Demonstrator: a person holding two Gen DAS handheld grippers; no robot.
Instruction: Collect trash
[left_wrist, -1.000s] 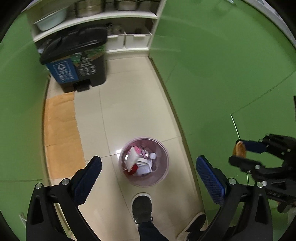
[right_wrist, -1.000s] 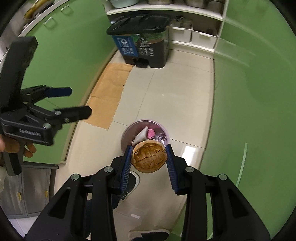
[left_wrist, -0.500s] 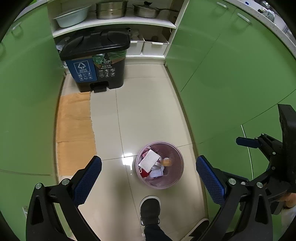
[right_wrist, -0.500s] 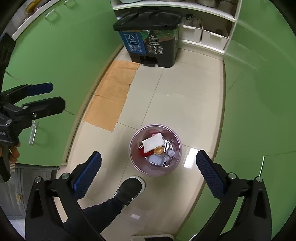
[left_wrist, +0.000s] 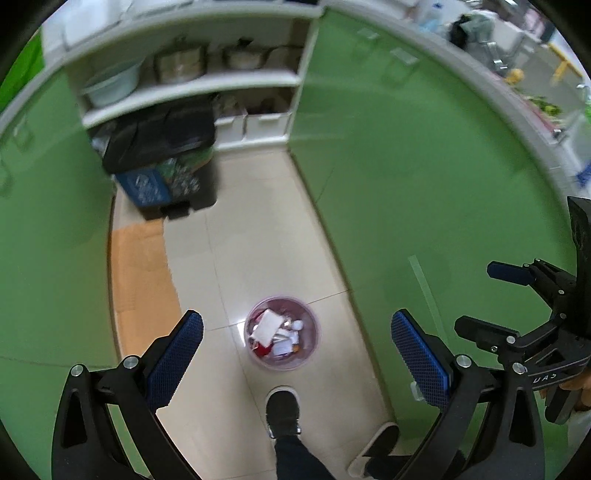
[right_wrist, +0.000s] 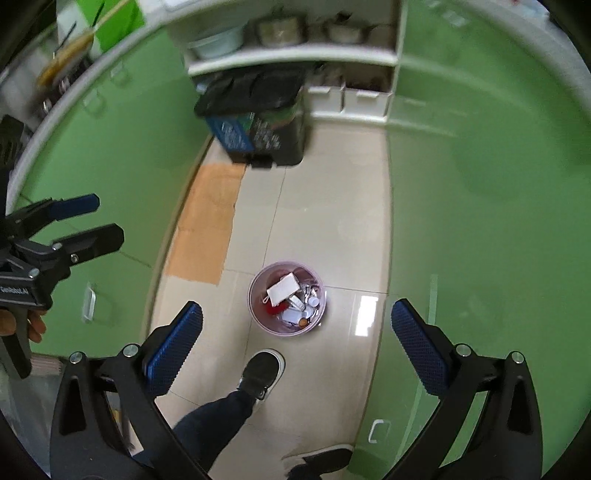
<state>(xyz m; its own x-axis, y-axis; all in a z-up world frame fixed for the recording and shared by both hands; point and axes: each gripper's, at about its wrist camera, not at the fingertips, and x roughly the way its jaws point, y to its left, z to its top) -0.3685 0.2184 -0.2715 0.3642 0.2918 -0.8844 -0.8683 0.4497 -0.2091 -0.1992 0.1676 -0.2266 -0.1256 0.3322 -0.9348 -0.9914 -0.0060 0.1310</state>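
A small pink waste bin (left_wrist: 282, 364) stands on the tiled floor far below, full of mixed trash; it also shows in the right wrist view (right_wrist: 255, 295). A round brown piece of food (right_wrist: 303, 322) lies among the trash. My left gripper (left_wrist: 295, 354) is open and empty, high above the bin; it appears from the side in the right wrist view (right_wrist: 94, 221). My right gripper (right_wrist: 295, 339) is open and empty, also high above the bin; it appears at the right in the left wrist view (left_wrist: 495, 299).
Green cabinets (left_wrist: 424, 177) line both sides of a narrow aisle. A black and blue pedal bin (left_wrist: 166, 166) stands at the far end under white shelves (left_wrist: 192, 88) with pots. A cardboard sheet (left_wrist: 142, 288) lies on the floor. The person's shoe (left_wrist: 282, 410) is near the pink bin.
The right gripper opened and let the round brown food fall into the pink bin. Both grippers have since risen, so the bin looks smaller and the counter tops come into view.
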